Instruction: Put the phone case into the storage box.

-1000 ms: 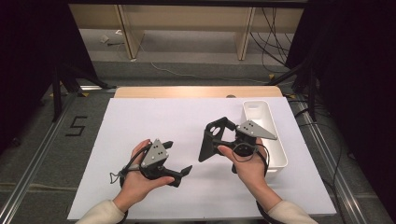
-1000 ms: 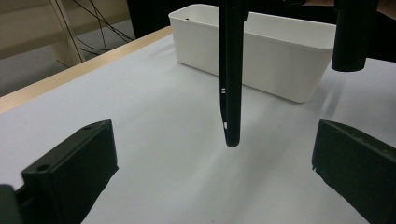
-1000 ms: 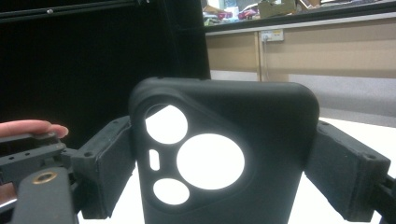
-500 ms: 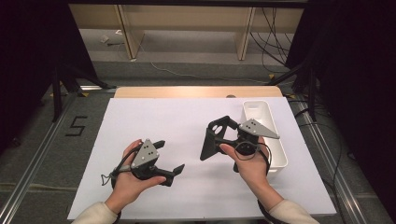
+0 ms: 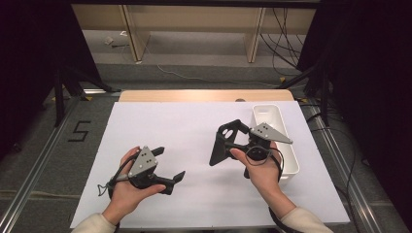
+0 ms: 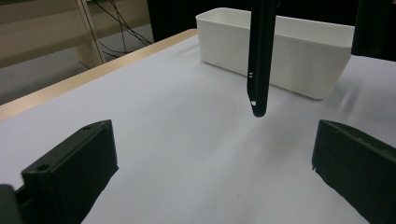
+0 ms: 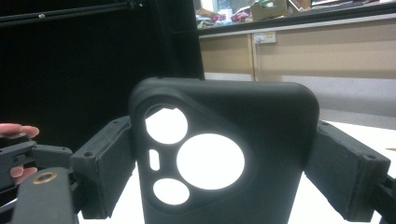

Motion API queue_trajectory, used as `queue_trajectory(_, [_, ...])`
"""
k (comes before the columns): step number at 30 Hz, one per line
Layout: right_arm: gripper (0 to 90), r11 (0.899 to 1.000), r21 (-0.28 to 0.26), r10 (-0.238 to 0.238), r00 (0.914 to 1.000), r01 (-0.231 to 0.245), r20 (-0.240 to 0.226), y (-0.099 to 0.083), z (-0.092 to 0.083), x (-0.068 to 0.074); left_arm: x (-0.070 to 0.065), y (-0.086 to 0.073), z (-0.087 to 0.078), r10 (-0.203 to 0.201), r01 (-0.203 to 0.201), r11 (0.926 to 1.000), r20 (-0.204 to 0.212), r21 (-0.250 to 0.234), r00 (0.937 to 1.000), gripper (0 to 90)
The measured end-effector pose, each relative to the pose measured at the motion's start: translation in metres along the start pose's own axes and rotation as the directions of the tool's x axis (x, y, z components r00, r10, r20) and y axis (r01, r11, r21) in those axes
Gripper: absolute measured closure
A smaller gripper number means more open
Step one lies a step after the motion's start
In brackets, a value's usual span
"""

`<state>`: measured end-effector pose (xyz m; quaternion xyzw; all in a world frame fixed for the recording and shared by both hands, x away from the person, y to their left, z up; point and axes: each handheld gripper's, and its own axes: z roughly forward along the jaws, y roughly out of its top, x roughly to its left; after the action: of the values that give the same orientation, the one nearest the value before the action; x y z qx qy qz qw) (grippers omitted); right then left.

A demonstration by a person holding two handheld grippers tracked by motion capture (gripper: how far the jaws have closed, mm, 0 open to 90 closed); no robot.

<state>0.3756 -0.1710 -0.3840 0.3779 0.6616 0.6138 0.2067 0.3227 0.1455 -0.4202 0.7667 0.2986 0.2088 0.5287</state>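
While the black phone case (image 7: 224, 158) hangs upright above the white table cover (image 5: 160, 126), the right gripper (image 5: 232, 141) squeezes it by its two side edges. The left gripper (image 5: 167, 164) waits near it with its jaws wide apart and nothing in them. A white bin (image 5: 286, 160) sits just beside the right hand. The case is soft and bendy, so it could slip out and drop if the squeeze loosens.
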Motion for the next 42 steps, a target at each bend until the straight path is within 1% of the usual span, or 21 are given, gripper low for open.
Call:
queue_trajectory(13, [15.7, 1.0, -0.005, 0.006, 1.0, -0.006, 0.006, 0.003, -0.002, -0.002, 0.004, -0.005, -0.008, -0.006, 0.006, 1.0, -0.019, 0.0, 0.9998, 0.0])
queue_trajectory(32, [15.8, 1.0, -0.015, 0.014, 0.9997, -0.014, 0.02, 0.008, -0.005, -0.008, 0.006, -0.007, -0.009, -0.01, 0.01, 0.9999, -0.022, -0.001, 0.9997, 0.0])
queue_trajectory(42, [15.8, 0.999, -0.039, 0.022, 0.9992, -0.02, 0.033, 0.015, -0.01, -0.013, 0.006, -0.007, -0.009, -0.011, 0.011, 0.9999, -0.024, -0.003, 0.9997, 0.0])
